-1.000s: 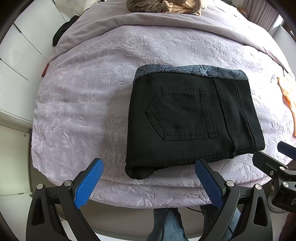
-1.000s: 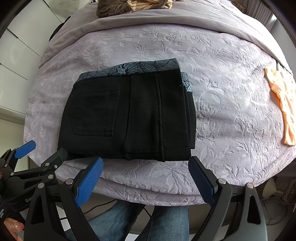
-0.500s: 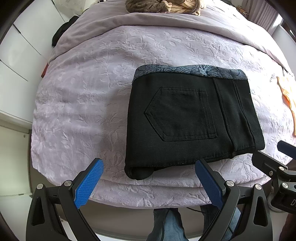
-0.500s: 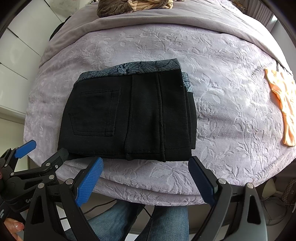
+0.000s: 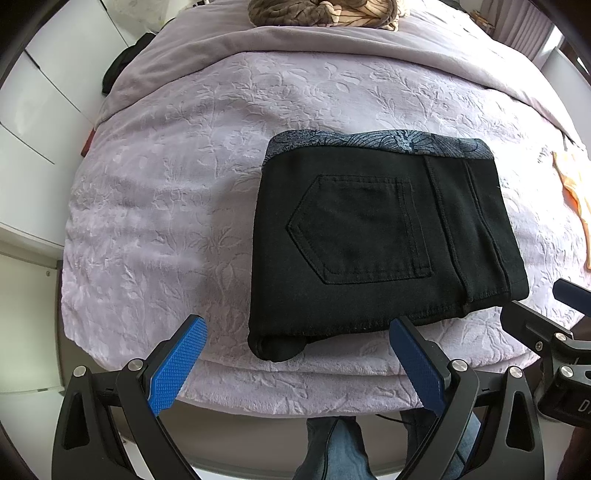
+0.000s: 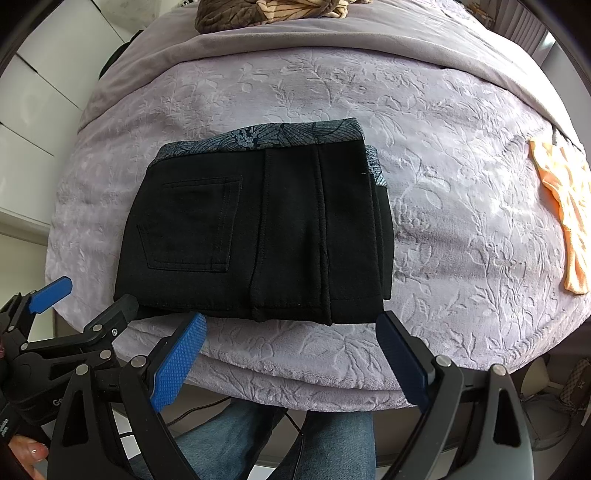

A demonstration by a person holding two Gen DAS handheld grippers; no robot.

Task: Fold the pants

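Both grippers spread empty, folded pants (image 5: 384,240) just beyond left gripper (image 5: 295,363), right gripper (image 6: 291,360)

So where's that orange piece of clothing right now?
The orange garment lies flat at the bed's right edge in the right wrist view, apart from the folded black pants.

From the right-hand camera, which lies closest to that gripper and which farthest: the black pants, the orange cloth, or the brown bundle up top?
Measured from the right gripper, in the right wrist view:
1. Black pants: folded, just ahead of the fingertips, slightly left.
2. Orange cloth: off to the right, by the bed's edge.
3. Brown bundle: at the far end of the bed.
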